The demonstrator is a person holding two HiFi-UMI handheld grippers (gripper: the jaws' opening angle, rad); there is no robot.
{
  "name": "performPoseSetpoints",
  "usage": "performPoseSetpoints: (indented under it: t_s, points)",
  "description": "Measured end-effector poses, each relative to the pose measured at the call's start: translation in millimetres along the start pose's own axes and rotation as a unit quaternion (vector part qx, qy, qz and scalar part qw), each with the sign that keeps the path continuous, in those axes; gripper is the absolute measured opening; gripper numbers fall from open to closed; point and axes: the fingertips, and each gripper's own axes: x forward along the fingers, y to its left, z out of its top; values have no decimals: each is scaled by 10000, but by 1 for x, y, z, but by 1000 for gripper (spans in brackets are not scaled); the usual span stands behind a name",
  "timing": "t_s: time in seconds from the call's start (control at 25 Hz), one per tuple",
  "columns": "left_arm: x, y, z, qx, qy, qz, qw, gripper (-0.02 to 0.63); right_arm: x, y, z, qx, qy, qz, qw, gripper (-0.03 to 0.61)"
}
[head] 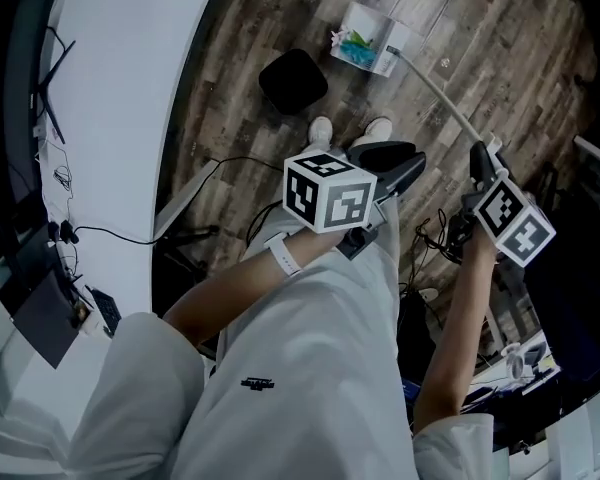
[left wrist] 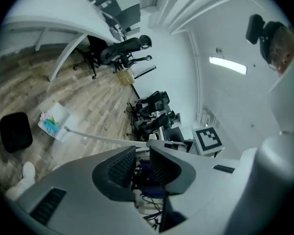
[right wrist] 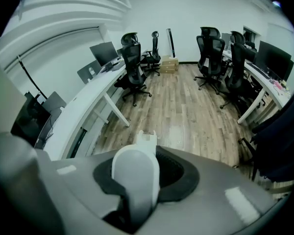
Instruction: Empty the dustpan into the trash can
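White long-handled dustpan (head: pixel 365 50), right of the round black trash can (head: pixel 293 80), holds seemingly colourful scraps. Right gripper (head: pixel 478 158) clenches its handle (right wrist: pixel 135 170); left gripper (left wrist: pixel 142 161) gapes empty.

Two in all: left hand-held gripper (head: pixel 405 164), right hand-held gripper (head: pixel 478 156). On the floor (head: pixel 240 28) beyond them: one dustpan (head: pixel 368 43), one black trash can (head: pixel 293 80), two white shoes (head: pixel 320 131).

The person's left forearm (head: pixel 230 290) crosses the lap, its grey left gripper (head: pixel 408 164) empty, jaws slightly parted; the right forearm (head: pixel 460 318) angles outward, its grey right gripper (head: pixel 479 163) clamped on a white plastic handle (right wrist: pixel 135 170).
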Motion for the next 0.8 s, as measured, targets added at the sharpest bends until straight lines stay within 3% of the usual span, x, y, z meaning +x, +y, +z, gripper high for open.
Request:
performPoseSetpoints:
  t_s: [0.12,0.4,0.6,0.8]
  points:
    - [19,-7,-6,-716,93,-439,9964,80,-19,3,0,71,-114,80,9999,117]
    - [50,-25,-15,-1870,288,-1146,9752,126,-54,14,0,107,-334,300,9989,117]
    - [64,-30,-22,-2988,212,-1660,9395,158,-71,19,-10,88,-344,373,9987,117]
    - [73,-30,-23,-3608,60,-1827,9145,166,-82,29,-14,33,-385,471,9981,117]
